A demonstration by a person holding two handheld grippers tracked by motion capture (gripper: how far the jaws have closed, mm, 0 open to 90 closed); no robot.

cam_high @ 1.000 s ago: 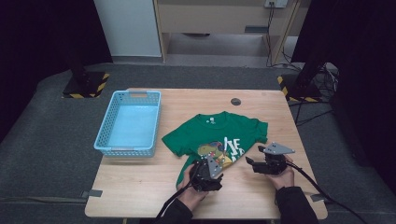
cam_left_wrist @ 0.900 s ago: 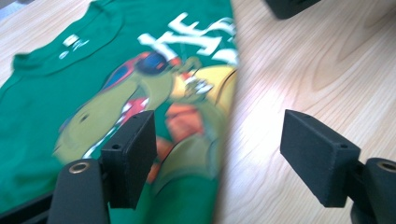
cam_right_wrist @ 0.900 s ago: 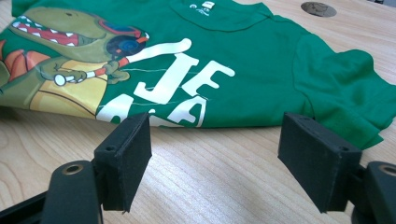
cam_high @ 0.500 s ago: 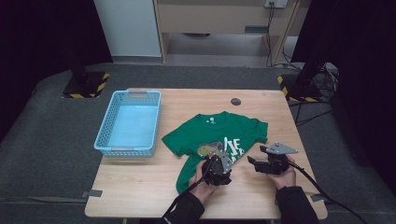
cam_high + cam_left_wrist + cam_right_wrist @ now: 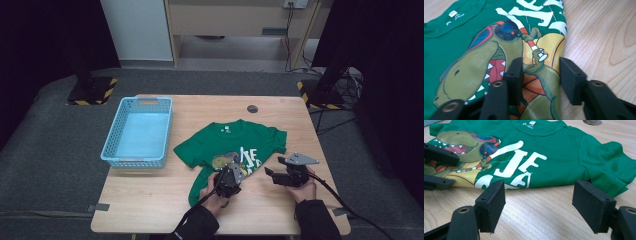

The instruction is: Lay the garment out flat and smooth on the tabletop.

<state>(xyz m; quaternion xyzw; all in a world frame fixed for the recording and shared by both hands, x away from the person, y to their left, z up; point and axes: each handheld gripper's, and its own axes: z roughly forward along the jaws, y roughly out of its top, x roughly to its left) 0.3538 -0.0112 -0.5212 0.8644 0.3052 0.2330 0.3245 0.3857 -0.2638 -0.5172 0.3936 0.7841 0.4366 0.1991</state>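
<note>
Between left jaws, T-shirt [image 5: 486, 50] edge

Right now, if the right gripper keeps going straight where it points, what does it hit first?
Most likely the folded edge of the green T-shirt, near the white lettering. The right gripper has its jaws open over bare table, and the shirt lies straight ahead. Depth is hard to judge; the left gripper sits off to one side.

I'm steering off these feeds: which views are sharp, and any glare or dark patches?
High view: soft and low in detail, table evenly lit, surroundings dark. Left gripper view: shirt print crisp, the tool's near jaws slightly blurred, no glare. Right gripper view: shirt and wood sharp, faint sheen on the table, soft shadow under the shirt's edge.
</note>
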